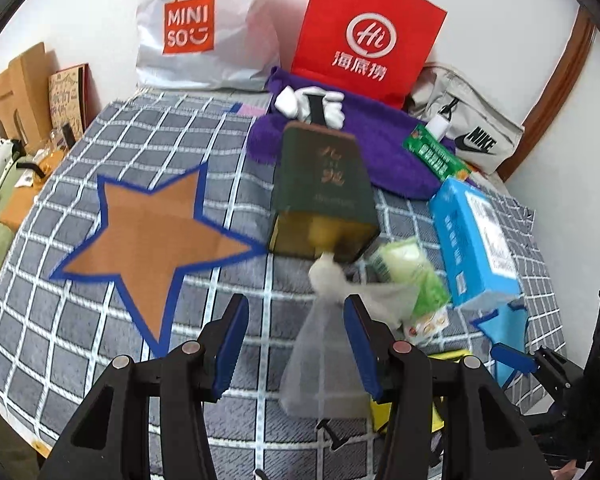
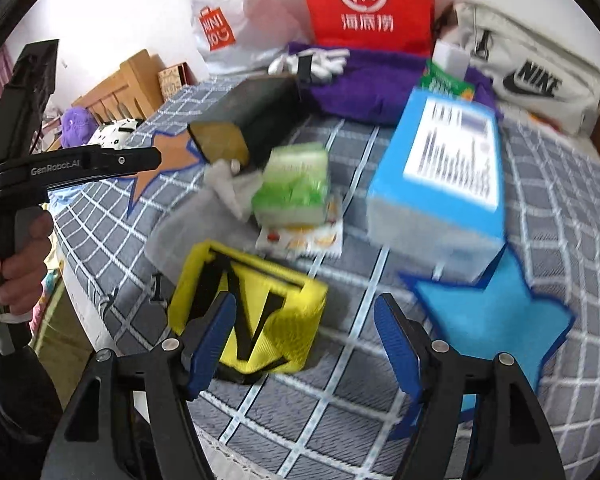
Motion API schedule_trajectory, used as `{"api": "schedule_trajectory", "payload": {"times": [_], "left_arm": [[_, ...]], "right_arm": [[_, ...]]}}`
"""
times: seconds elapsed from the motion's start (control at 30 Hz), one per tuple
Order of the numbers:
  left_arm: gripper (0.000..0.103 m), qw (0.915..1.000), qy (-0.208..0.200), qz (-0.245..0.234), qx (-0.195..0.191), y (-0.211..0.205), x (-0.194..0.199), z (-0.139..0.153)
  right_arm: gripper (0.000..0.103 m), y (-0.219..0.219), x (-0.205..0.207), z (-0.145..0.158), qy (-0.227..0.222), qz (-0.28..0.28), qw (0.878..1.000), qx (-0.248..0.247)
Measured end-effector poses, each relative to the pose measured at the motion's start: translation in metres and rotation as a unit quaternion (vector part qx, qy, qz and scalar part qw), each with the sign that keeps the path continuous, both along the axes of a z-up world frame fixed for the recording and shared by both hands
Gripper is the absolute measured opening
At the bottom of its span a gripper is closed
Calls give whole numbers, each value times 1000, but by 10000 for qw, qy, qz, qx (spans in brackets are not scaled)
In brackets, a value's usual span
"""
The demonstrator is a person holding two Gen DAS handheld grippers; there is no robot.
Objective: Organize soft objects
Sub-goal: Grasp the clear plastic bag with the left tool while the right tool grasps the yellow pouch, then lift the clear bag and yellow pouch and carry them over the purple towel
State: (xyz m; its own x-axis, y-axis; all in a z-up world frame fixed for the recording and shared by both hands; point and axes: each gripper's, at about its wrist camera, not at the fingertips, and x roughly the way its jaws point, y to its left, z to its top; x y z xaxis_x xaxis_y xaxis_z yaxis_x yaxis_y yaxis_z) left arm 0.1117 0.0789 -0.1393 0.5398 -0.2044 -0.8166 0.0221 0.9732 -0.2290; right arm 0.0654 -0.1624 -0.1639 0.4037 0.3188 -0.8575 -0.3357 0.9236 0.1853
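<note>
A translucent grey mesh pouch [image 1: 320, 360] with a white knotted top lies on the checked bedspread [image 1: 100, 340]. My left gripper [image 1: 296, 300] hovers over it, open, and the pouch shows between the fingers close to the right pad without being pinched. The same pouch [image 2: 180, 232] lies flat in the right wrist view. Beside it sits a yellow pouch with black straps [image 2: 252, 312]. My right gripper [image 2: 305, 298] stands open just above and to the right of it, its left finger overlapping the pouch. A green tissue pack [image 2: 292, 184] rests behind.
A brown star [image 1: 152, 236] and a blue star [image 2: 488, 312] lie on the bedspread. A dark green box [image 1: 324, 184] and a blue box [image 2: 440, 176] stand mid-bed. A purple towel [image 1: 380, 144], white gloves [image 1: 312, 104], red bag [image 1: 368, 32], MINISO bag [image 1: 196, 28] and Nike bag [image 2: 536, 80] line the back.
</note>
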Motion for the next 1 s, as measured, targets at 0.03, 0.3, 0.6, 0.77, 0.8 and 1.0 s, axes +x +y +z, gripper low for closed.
{"api": "schedule_trajectory", "payload": {"times": [0.03, 0.3, 0.6, 0.77, 0.8, 1.0], "left_arm": [[47, 10000, 10, 14, 7, 0, -1, -2], [47, 9997, 185, -130, 46, -7, -7, -21], [47, 9984, 340, -399, 218, -30, -3, -42], [47, 9963, 201, -577, 599, -46, -5, -45], [47, 9954, 161, -601, 733, -50, -6, -46], [19, 9926, 50, -738, 967, -58, -12, -47]], "right_arm": [[71, 2, -1, -3, -2, -14, 10000, 17], [34, 10, -6, -21, -50, 155, 9999, -13], [24, -15, -20, 7, -449, 168, 9988, 92], [24, -53, -22, 15, -530, -270, 9982, -120], [24, -60, -21, 14, -511, -376, 9978, -194], [25, -75, -18, -5, -261, -675, 9971, -245]]}}
